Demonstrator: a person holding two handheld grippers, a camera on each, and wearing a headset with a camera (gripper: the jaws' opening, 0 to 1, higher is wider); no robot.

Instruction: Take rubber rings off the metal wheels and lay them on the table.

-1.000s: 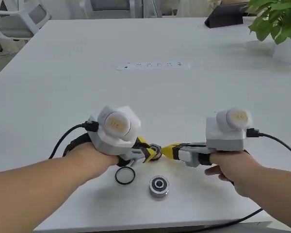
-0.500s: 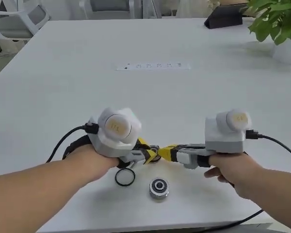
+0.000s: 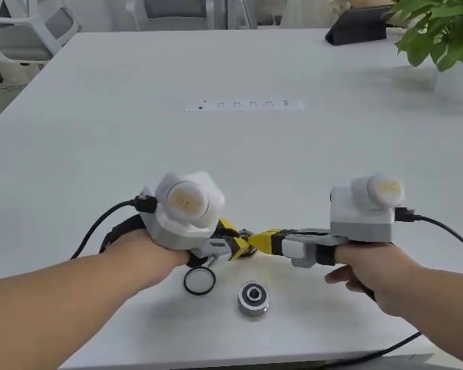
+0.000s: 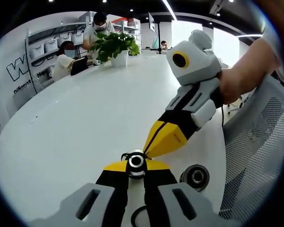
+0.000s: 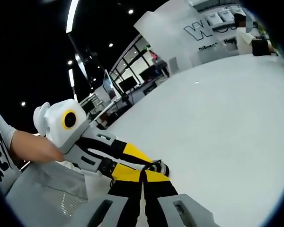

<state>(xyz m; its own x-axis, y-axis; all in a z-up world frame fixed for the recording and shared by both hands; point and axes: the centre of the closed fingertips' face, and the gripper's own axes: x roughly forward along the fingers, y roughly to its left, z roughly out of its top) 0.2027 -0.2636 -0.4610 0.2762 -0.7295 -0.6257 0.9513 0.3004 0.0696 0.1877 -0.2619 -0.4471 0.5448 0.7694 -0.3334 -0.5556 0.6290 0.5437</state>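
My left gripper (image 4: 136, 166) is shut on a small metal wheel (image 4: 136, 161) that carries a black rubber ring, and holds it just above the table. My right gripper (image 4: 148, 150) comes in from the right with its yellow tips together at the edge of that ring, seemingly pinching it. In the head view the left gripper (image 3: 238, 246) and the right gripper (image 3: 256, 241) meet tip to tip near the table's front edge. A loose rubber ring (image 3: 199, 280) lies flat below them. Beside it stands a second metal wheel (image 3: 252, 296).
The white table (image 3: 216, 154) stretches far ahead. A white power strip (image 3: 243, 104) lies at mid-table and a potted plant (image 3: 440, 31) stands at the far right. The table's front edge runs close below the loose parts. Cables trail from both grippers.
My right gripper has moved left, closing the gap to the wheel, so its tips now cover it. The left gripper, loose ring and second wheel stay where they were.
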